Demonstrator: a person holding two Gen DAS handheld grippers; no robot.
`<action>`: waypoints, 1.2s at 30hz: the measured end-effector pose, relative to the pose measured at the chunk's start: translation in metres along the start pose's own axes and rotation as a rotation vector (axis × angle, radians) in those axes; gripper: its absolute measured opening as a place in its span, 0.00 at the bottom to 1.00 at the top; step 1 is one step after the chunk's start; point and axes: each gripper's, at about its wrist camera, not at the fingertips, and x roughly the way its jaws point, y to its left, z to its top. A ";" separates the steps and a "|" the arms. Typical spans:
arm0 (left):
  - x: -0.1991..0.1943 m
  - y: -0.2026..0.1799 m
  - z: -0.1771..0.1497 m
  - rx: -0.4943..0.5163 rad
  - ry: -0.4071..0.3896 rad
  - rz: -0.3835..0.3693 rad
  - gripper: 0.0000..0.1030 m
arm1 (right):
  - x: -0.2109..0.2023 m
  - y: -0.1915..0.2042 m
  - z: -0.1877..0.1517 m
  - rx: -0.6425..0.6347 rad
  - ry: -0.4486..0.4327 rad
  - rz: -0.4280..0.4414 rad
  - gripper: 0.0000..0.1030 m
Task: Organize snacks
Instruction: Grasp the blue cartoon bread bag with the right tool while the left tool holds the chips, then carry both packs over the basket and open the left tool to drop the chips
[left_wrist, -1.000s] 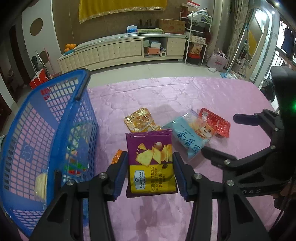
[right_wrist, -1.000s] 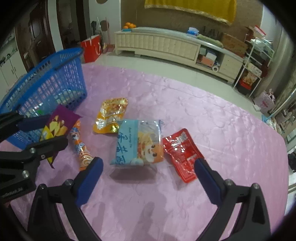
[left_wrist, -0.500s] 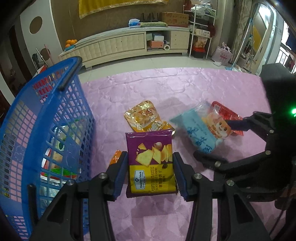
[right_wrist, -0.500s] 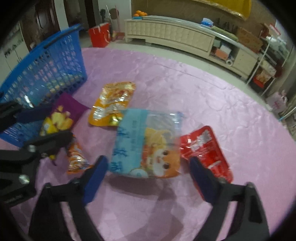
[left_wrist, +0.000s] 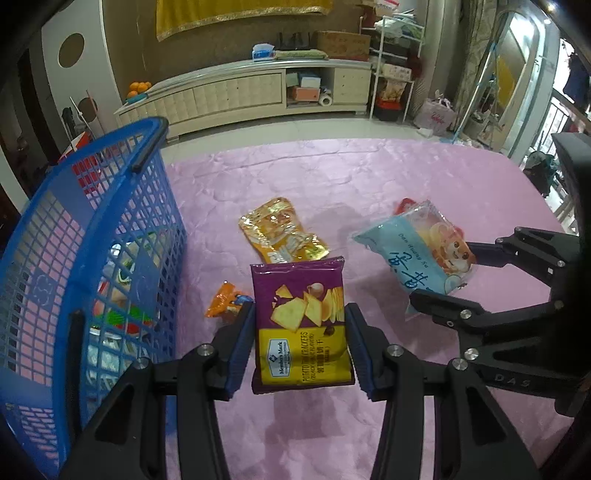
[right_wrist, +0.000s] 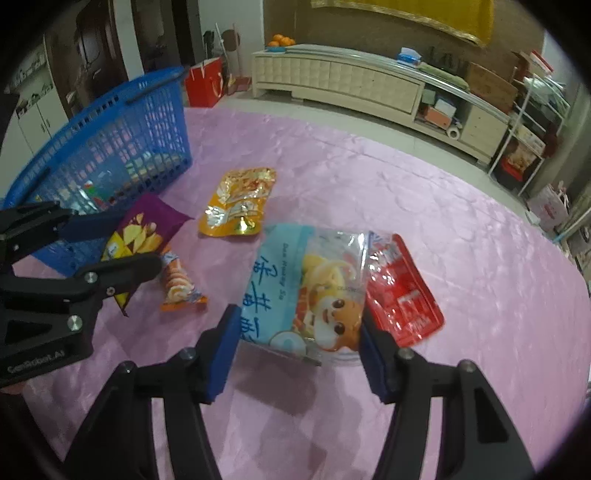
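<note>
L gripper (left_wrist: 300, 345) grips purple bag (left_wrist: 301, 321) – R gripper (right_wrist: 297, 341) closing on blue bag (right_wrist: 306, 284)

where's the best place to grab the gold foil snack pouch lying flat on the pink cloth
Probably across its two long side edges, near the middle, coming down from above. The gold foil pouch lies flat on the pink cloth and apart from the other packs, and its short width suits the jaws better than its length.

A blue lattice basket (left_wrist: 110, 236) is seen on a pink quilted table (left_wrist: 332, 173). A purple and yellow cracker bag (left_wrist: 301, 325) printed with golden chips is shown beside a gold foil pouch (left_wrist: 280, 232), an orange and white striped packet (right_wrist: 179, 284), a light blue bag (right_wrist: 306, 288) bearing an orange cartoon animal, and a glossy red pouch (right_wrist: 402, 295). Blue pads are fitted on the black left gripper (left_wrist: 301, 347) and the black right gripper (right_wrist: 299, 350).
</note>
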 end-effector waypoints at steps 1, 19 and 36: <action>-0.005 -0.002 -0.001 0.004 -0.007 -0.003 0.44 | -0.007 0.000 -0.001 0.005 -0.008 -0.001 0.63; -0.118 -0.007 -0.015 0.032 -0.179 -0.034 0.44 | -0.129 0.034 -0.009 0.003 -0.158 -0.063 0.63; -0.187 0.086 -0.034 -0.019 -0.247 -0.006 0.44 | -0.166 0.107 0.012 -0.004 -0.242 -0.016 0.63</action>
